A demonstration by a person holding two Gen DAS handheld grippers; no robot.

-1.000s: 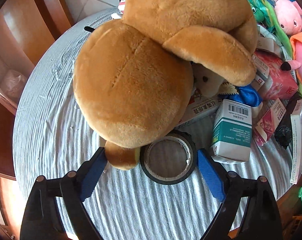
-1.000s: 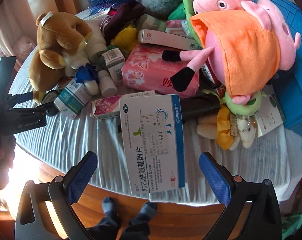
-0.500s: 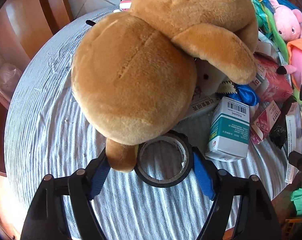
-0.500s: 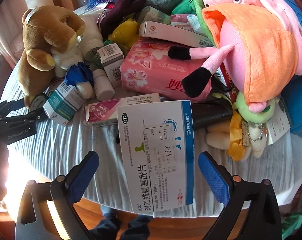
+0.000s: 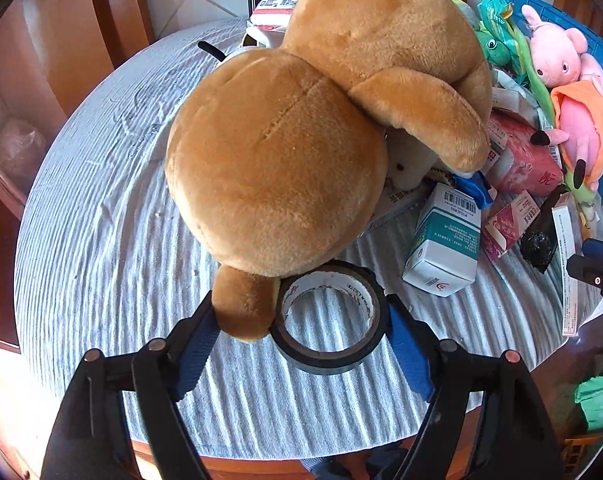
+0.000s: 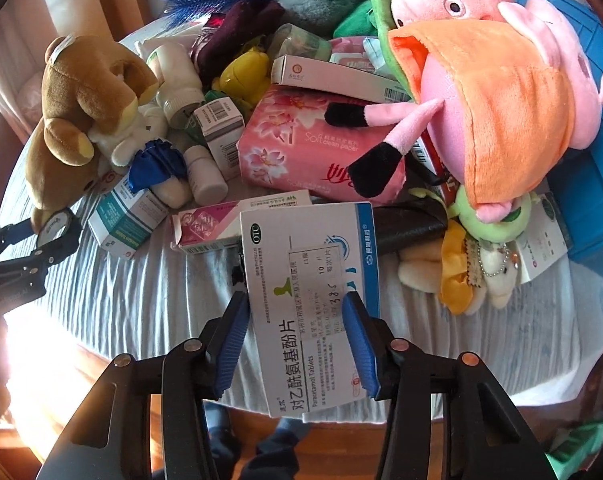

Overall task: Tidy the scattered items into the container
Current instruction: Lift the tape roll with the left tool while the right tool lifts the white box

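My left tool is closed around a roll of black tape together with the foot of the brown teddy bear, both pressed between its blue pads on the striped cloth of the counter. My right tool pinches a white-and-blue tablet box lying at the counter's near edge. Farther right a pink pig toy lies partly over the blue container, with tissues and small boxes heaped between.
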